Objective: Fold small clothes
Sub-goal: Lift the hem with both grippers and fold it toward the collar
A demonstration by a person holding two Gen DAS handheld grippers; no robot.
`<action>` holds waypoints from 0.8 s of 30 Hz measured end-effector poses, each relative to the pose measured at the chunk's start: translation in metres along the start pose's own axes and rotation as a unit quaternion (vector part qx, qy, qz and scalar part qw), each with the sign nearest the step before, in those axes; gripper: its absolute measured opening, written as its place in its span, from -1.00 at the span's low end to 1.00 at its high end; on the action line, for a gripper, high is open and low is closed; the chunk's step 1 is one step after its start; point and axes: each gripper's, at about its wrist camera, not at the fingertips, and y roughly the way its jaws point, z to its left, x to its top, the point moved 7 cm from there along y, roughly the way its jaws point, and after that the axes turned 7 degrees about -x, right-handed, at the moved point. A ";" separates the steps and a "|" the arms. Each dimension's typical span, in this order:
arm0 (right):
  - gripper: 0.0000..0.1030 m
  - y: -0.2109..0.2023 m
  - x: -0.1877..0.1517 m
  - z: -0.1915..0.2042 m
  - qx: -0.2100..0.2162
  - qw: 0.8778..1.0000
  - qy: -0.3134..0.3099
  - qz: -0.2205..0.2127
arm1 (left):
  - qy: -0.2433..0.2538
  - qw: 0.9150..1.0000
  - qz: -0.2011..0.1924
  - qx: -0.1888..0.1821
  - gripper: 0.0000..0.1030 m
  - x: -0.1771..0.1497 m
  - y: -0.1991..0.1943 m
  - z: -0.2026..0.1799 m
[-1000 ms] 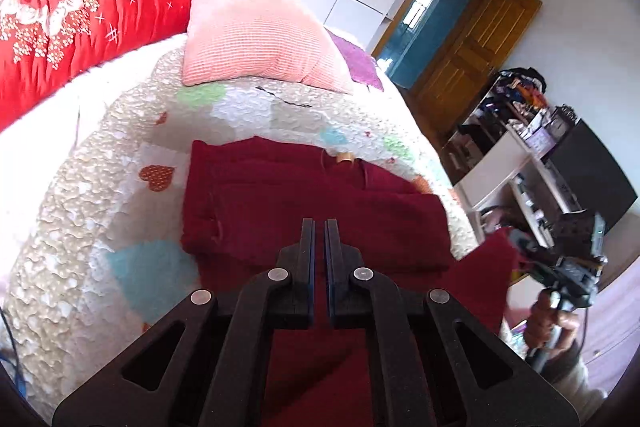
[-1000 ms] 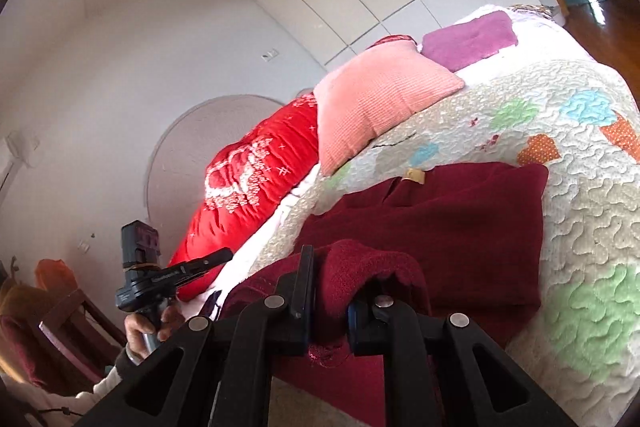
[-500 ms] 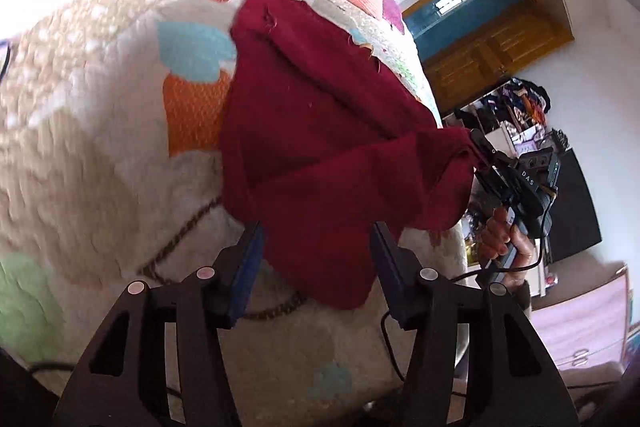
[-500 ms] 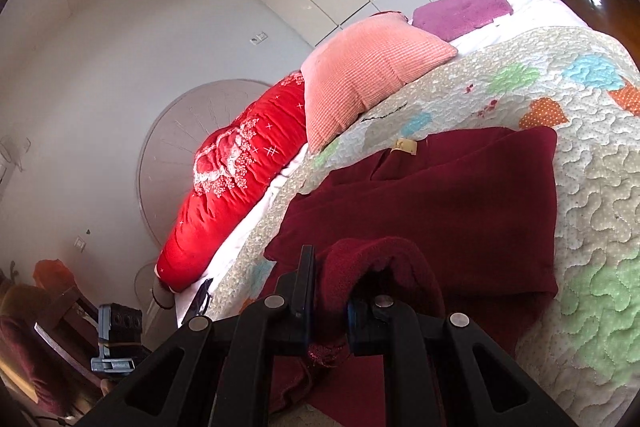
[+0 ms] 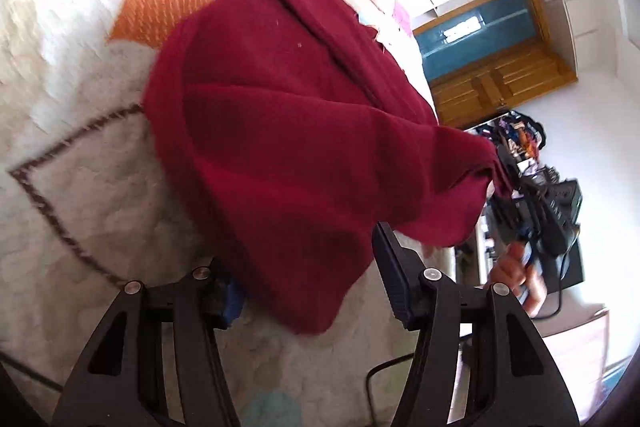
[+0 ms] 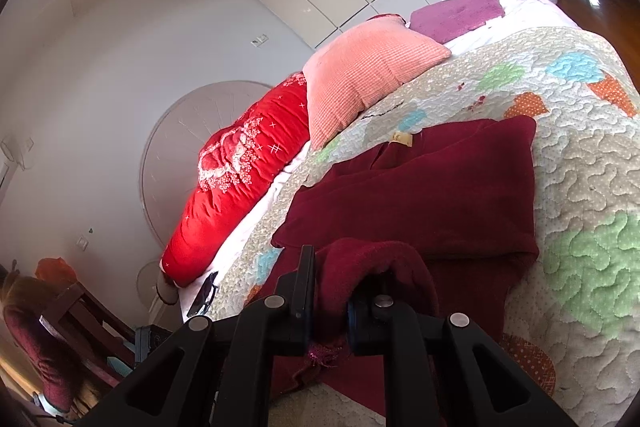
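Observation:
A dark red knit garment [image 5: 288,115] lies on the patchwork quilt [image 5: 80,155] of a bed, its upper part folded flat [image 6: 432,187]. My left gripper [image 5: 304,267] is open, its fingers either side of the garment's hanging lower corner, the left fingertip partly hidden under the cloth. My right gripper [image 6: 328,291] is shut on a bunched corner of the garment [image 6: 372,263] and holds it lifted off the bed; it shows at the right of the left wrist view [image 5: 536,203].
A pink pillow [image 6: 368,75], a purple cushion [image 6: 456,13] and a red embroidered quilt [image 6: 240,167] lie at the head of the bed. A wooden door [image 5: 492,63] and cluttered shelves [image 5: 520,139] stand beyond the bed edge. A wooden chair [image 6: 80,315] stands at lower left.
My left gripper has opened and dropped low toward the bed edge, close to the garment's lower corner. My right gripper keeps its hold on the lifted corner.

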 end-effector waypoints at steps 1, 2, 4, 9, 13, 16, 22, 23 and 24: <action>-0.78 -0.001 0.000 -0.002 -0.002 1.000 0.002 0.000 | -0.003 1.000 0.011 -0.006 0.08 0.001 0.004 -0.002; -0.78 -0.002 0.000 -0.004 -0.002 1.000 0.005 -0.001 | 0.002 1.000 0.021 -0.007 -0.18 0.001 0.005 -0.005; -0.78 -0.005 0.004 -0.007 -0.003 1.000 0.005 -0.006 | 0.038 0.998 0.041 0.006 -0.88 0.006 0.003 -0.016; -0.78 -0.006 0.030 -0.008 0.010 1.000 0.014 -0.023 | 0.111 0.994 0.009 -0.016 -0.88 0.054 -0.026 -0.063; -0.78 0.009 0.062 -0.012 -0.007 0.999 0.006 -0.041 | 0.129 0.991 -0.032 -0.024 -0.88 0.133 -0.025 -0.088; -0.78 0.023 0.093 -0.026 -0.025 0.997 0.022 -0.064 | 0.124 0.991 -0.051 -0.006 -0.88 0.196 -0.001 -0.089; -0.37 0.081 0.129 -0.098 -0.123 0.988 0.079 -0.047 | 0.070 0.997 -0.041 0.014 -0.88 0.289 0.077 -0.045; -0.14 0.093 0.125 -0.117 -0.151 0.983 0.102 -0.019 | 0.053 0.997 -0.037 0.028 -0.86 0.297 0.089 -0.033; 0.03 0.096 0.121 -0.130 -0.159 0.980 0.120 -0.010 | 0.046 0.998 -0.033 0.039 -0.86 0.301 0.098 -0.023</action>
